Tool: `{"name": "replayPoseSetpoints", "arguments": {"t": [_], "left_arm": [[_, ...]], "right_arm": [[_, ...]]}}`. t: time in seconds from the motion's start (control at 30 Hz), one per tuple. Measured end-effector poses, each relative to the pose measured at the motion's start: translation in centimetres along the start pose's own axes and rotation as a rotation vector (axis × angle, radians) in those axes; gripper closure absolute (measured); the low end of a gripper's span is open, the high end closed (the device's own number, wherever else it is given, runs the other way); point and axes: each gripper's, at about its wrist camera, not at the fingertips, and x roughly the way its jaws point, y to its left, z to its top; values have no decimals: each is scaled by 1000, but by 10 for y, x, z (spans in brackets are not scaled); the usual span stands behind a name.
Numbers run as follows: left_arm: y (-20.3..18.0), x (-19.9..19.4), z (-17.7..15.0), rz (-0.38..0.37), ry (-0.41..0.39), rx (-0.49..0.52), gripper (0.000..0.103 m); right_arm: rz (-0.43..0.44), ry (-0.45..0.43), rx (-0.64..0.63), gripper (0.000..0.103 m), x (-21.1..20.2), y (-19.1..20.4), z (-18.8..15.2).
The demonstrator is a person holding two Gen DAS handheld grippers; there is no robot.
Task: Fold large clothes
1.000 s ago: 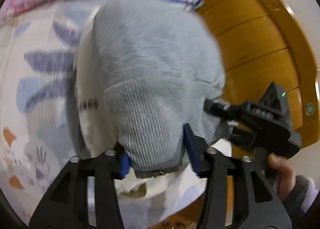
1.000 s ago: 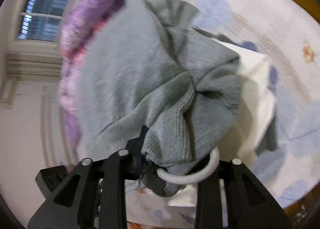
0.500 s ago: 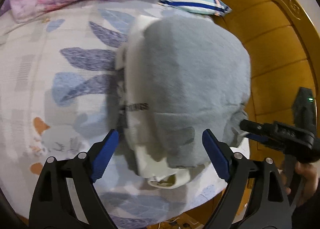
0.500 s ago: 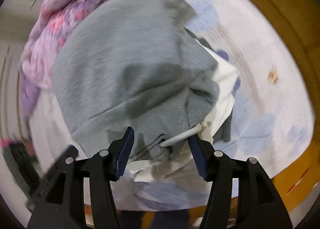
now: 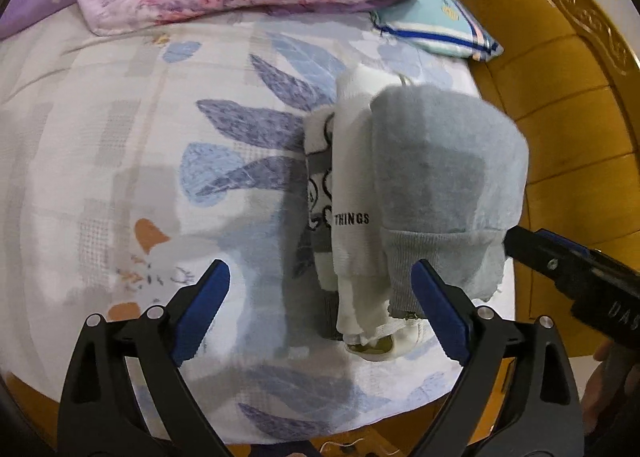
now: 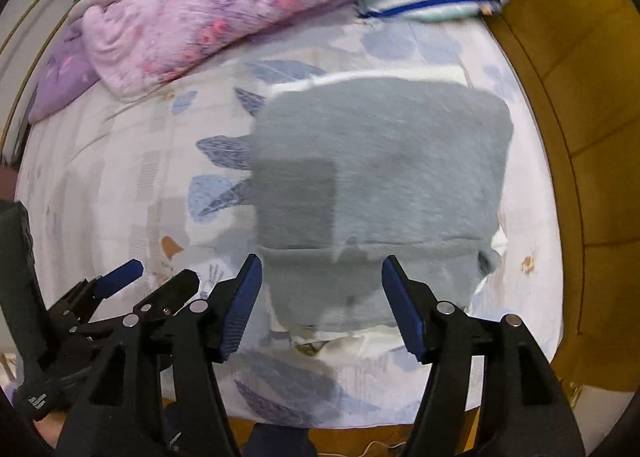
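a folded grey sweatshirt (image 6: 380, 193) lies on a white garment (image 5: 352, 185) near the right edge of a leaf-print bed (image 5: 120, 137). the left gripper (image 5: 320, 309) and right gripper (image 6: 320, 305) hover above its near hem, fingers opening, gripping nothing. the fold looks finished; next likely comes withdrawing or tidying. a purple quilt (image 6: 192, 9) and striped pillow (image 5: 436, 29) lie far off, clear of the work.

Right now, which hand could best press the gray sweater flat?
Probably the right: its fingers hang open, opening wider, over the gray sweater. The left fingers straddle its white edge.
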Motion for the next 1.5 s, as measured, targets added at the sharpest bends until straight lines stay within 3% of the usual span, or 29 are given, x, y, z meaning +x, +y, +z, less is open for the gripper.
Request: {"name": "replayPoseSetpoints", "arguments": {"t": [0.4,0.5,0.6,0.73,1.13,1.5], "left_arm": [[59,-91,9,-17,-127,3,10],[77,-119,7,-12,-154,29,10],[99,-154,4,15,-198,80,10],[127,-197,-3,23,-242,157,10],[203,-352,-48,47,-359,265,10],[219,-461,-87,106,-465,256,6]], "right_arm": [[-43,-82,-48,37,-49,94,-18],[-75,-123,-63,34,-67,124,-22],[-103,-177,-66,23,-89,159,-31],[-128,-243,-28,22,-119,208,-52],[-88,-395,57,14,-212,331,-123],[-23,-479,21,12,-287,381,-160]]}}
